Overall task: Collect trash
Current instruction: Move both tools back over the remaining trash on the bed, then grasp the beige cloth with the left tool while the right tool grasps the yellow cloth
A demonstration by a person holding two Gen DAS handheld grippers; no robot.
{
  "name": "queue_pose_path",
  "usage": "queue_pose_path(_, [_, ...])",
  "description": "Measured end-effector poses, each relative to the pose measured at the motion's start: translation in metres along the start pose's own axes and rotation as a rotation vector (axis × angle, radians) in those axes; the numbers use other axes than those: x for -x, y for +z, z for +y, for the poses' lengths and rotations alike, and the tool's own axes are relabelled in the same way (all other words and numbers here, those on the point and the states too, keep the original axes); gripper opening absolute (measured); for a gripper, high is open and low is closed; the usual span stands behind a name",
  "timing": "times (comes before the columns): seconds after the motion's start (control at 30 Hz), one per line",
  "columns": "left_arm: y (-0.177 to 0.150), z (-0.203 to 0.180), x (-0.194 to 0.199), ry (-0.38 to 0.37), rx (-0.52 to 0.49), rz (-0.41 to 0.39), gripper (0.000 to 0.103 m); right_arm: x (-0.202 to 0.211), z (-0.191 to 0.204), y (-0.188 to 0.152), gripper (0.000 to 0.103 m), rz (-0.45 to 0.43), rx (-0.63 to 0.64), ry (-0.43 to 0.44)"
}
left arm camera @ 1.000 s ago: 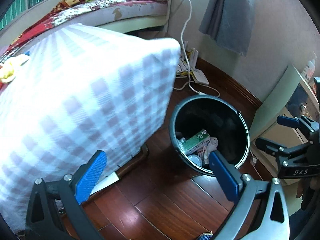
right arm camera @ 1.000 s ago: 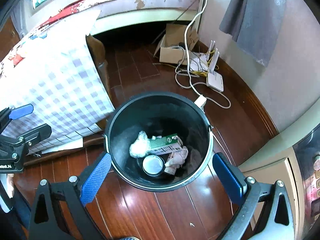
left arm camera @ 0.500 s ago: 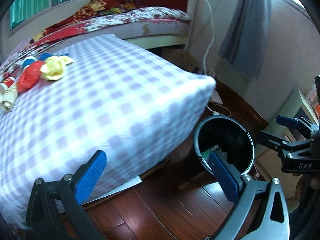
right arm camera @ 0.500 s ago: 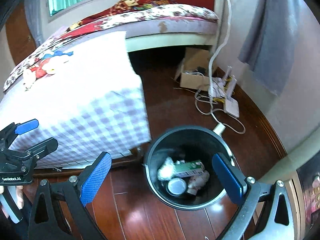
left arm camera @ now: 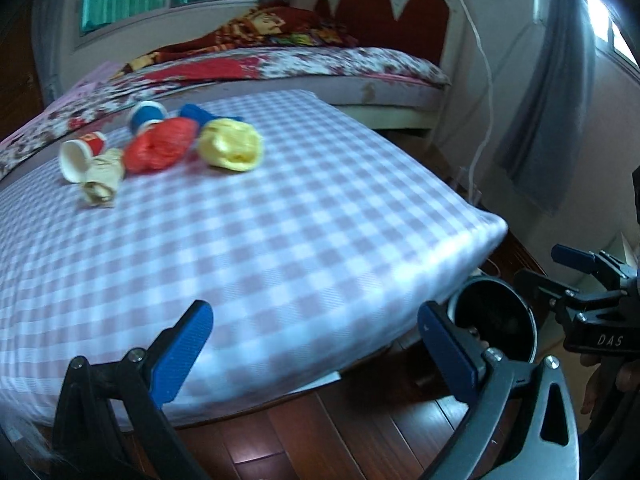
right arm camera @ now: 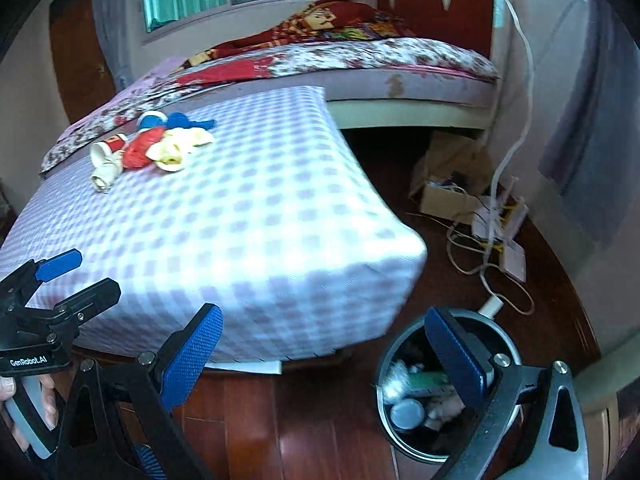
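Trash lies in a cluster at the far left of a checked mattress (left arm camera: 280, 220) (right arm camera: 240, 220): a red-and-white paper cup (left arm camera: 82, 154) (right arm camera: 106, 148), a beige crumpled wad (left arm camera: 102, 178), a red crumpled bag (left arm camera: 160, 148) (right arm camera: 140, 152), a yellow crumpled bag (left arm camera: 230, 144) (right arm camera: 176, 148) and blue pieces (left arm camera: 148, 114) (right arm camera: 176, 120). A black bin (left arm camera: 496, 320) (right arm camera: 416, 392) holding a green carton and other rubbish stands on the floor by the mattress corner. My left gripper (left arm camera: 316, 354) is open over the mattress's near edge. My right gripper (right arm camera: 328, 356) is open and empty, its right finger above the bin.
A bed with a floral cover (left arm camera: 320, 64) (right arm camera: 360, 56) stands behind the mattress. A cardboard box (right arm camera: 448, 196), white cables and a router (right arm camera: 512, 256) lie on the wooden floor at the right. A grey curtain (left arm camera: 540, 120) hangs on the right wall.
Both cameras have risen and tilted up from the bin toward the mattress top. The trash cluster has come into full view and the bin has dropped to the lower right. Both grippers stayed open.
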State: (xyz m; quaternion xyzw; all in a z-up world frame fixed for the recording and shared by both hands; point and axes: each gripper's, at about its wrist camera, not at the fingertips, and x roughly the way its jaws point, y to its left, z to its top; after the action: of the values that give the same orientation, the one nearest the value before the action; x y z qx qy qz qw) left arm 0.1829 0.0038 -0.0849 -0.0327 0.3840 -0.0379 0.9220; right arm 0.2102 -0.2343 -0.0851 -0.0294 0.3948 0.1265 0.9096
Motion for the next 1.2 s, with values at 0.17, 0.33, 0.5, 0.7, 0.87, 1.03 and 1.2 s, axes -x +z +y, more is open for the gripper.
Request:
queue_pose_path(0.17, [-0.002, 0.033, 0.006, 0.053, 0.044, -0.011, 0.102, -0.011, 0.030, 0.012, 0.102, -0.009, 0.029, 0.051])
queue_pose_path(0.33, [-0.001, 0.065, 0.007, 0.100, 0.078, -0.015, 0.102, -0.024, 0.056, 0.023, 0.102, -0.013, 0.053, 0.089])
queue_pose_path(0.5, [0.005, 0.101, 0.004, 0.156, 0.114, -0.009, 0.102, -0.035, 0.082, 0.039, 0.102, -0.020, 0.081, 0.124])
queue_pose_path(0.7, [0.027, 0.137, -0.007, 0.219, 0.144, -0.026, 0.102, -0.058, 0.115, 0.073, 0.102, -0.037, 0.120, 0.163])
queue_pose_path(0.87, [0.052, 0.170, -0.027, 0.271, 0.188, -0.037, 0.100, -0.092, 0.142, 0.108, 0.102, 0.034, 0.181, 0.158])
queue_pose_path(1.03, [0.069, 0.192, -0.047, 0.250, 0.229, -0.030, 0.088, -0.127, 0.164, 0.140, 0.102, 0.044, 0.206, 0.162])
queue_pose_path(1.2, [0.087, 0.202, -0.072, 0.231, 0.219, -0.006, 0.082, -0.161, 0.187, 0.155, 0.091, 0.089, 0.257, 0.173])
